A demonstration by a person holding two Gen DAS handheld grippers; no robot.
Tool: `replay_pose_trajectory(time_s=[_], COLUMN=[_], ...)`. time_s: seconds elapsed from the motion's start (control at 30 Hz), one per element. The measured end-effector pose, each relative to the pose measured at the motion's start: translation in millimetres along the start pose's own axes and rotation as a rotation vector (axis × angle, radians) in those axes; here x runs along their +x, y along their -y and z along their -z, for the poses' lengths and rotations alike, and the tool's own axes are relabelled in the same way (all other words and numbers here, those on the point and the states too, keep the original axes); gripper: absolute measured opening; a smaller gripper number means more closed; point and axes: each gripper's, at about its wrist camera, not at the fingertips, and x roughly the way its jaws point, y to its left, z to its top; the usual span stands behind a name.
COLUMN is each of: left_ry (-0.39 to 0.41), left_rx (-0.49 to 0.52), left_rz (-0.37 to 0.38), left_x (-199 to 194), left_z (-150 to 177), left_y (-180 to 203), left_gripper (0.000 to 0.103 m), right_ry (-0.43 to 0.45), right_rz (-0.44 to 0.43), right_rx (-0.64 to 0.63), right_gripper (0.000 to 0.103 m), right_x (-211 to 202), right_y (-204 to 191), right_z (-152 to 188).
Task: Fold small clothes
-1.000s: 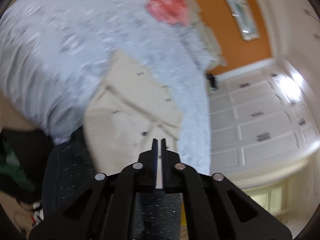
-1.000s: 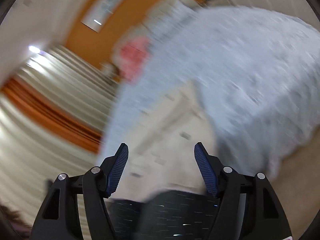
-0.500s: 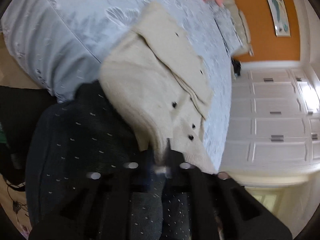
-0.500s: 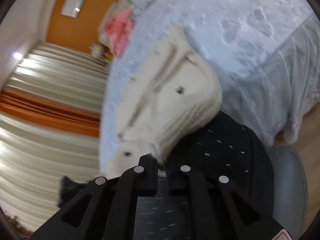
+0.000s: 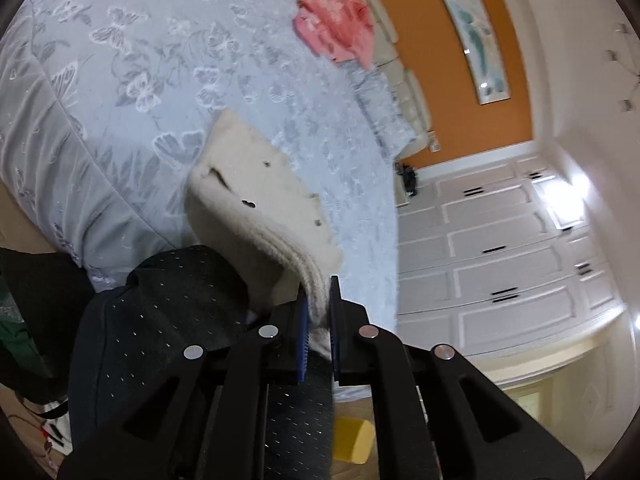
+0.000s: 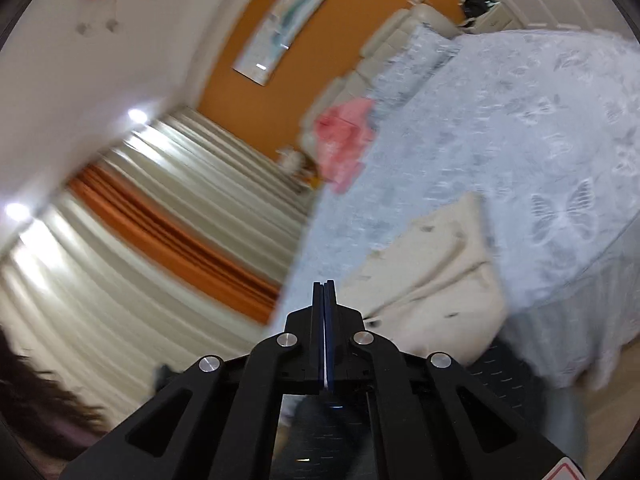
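Cream cardigan (image 5: 256,216) now hangs lifted off the bed (image 5: 132,80) at its near edge, left gripper (image 5: 318,320) clamped on the hem. Right gripper (image 6: 325,320), whose fingers have just been closing, looks pressed together on nothing; the cardigan lies beside it, so that corner needs regrasping.

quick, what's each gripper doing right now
Left gripper: closed on the cream cardigan.
Right gripper: jaws shut, nothing visible between them.
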Motion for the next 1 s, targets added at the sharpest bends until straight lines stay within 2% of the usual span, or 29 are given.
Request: replay_pose_trajectory(time_s=[0.03,0.1,0.17,0.2,0.23,0.3,0.37,0.43,0.53,0.67,0.8,0.83,0.9,0.93,1.0], left_ry=[-0.024,-0.068,-0.088,-0.096,-0.103,-0.101,-0.098,-0.102,-0.086,-0.057,-0.021,-0.017,0.014,0.021,0.022], left_rx=[-0.013,-0.046,-0.077,-0.09,-0.104,-0.115,-0.119,-0.136,-0.131,-0.094,-0.028,-0.014,0.011,0.028,0.012], left_rz=[-0.017,-0.041,-0.061,-0.067,-0.077,-0.094,-0.105,-0.108,-0.09,-0.026,0.02,0.044,0.018,0.006,-0.021], left_x=[11,27,33,35,35,31,28,25,19,16,39,49,69,84,105], left_z=[1,7,17,20,22,24,23,23,19,-2,-46,-62,-89,-104,-123], left_y=[-6,-21,-35,-41,-47,-55,-60,-65,-58,-30,0,8,18,22,25], left_gripper=[0.007,0.007,0.007,0.007,0.007,0.007,0.007,0.007,0.007,0.007,0.007,0.007,0.007,0.007,0.007], right_ry=[-0.048,-0.153,-0.233,-0.271,-0.306,-0.372,-0.416,-0.425,-0.366,-0.209,-0.073,-0.052,-0.048,-0.065,-0.149], right_rz=[0.08,0.206,0.277,0.299,0.301,0.297,0.307,0.263,0.164,0.073,-0.037,-0.038,0.039,0.069,0.133], right_rx=[0.024,0.087,0.128,0.154,0.187,0.228,0.214,0.192,0.215,0.146,0.082,0.044,-0.038,-0.057,-0.03], right_gripper=[0.012,0.016,0.028,0.037,0.04,0.04,0.04,0.004,0.004,0.003,0.001,0.001,0.001,0.002,0.011], right_x=[12,37,56,64,74,91,103,109,98,72,70,78,100,114,141], right_y=[10,33,50,57,62,68,65,59,49,18,0,-4,-5,0,13], right_z=[1,13,29,38,47,63,77,85,75,19,-49,-70,-95,-103,-106])
